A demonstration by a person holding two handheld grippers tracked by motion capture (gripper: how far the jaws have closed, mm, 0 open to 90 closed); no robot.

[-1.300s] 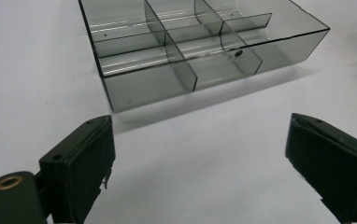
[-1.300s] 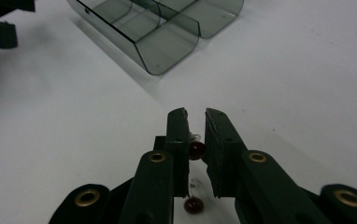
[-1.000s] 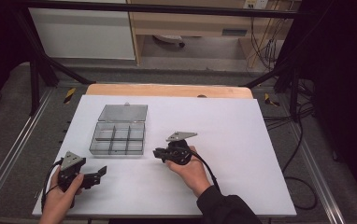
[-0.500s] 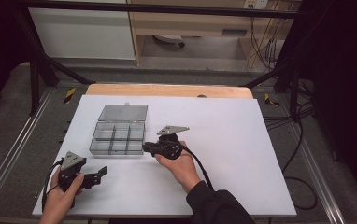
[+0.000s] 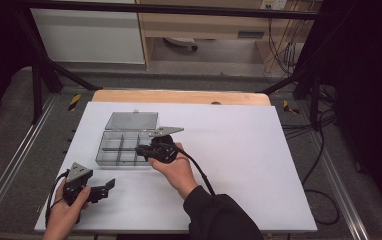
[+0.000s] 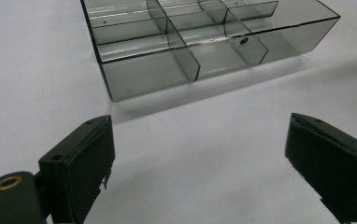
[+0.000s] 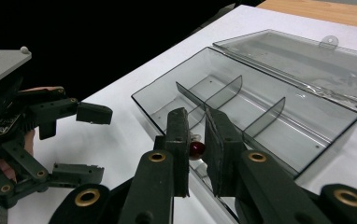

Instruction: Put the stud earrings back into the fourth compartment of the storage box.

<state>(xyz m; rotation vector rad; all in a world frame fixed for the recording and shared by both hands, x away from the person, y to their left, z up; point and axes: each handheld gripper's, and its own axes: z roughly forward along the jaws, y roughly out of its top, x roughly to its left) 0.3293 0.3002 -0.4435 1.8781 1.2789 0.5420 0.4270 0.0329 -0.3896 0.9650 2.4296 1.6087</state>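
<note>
Right claw (image 7: 196, 140) clenched on a small dark red bead (image 7: 196, 149), poised over the near edge of the open box (image 7: 307, 140). Left claw (image 6: 200, 163) released, resting on table (image 5: 259, 150), box just ahead.

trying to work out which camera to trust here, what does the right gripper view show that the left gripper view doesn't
Right gripper view: its own gripper shut on a small dark red bead over the box's near edge, the box's open lid lying flat behind it, and the other gripper open farther off on the sheet.

Left gripper view: its own gripper open wide with nothing between the jaws, looking at the box from low down.

Both: the clear divided box and the white sheet under it.
</note>
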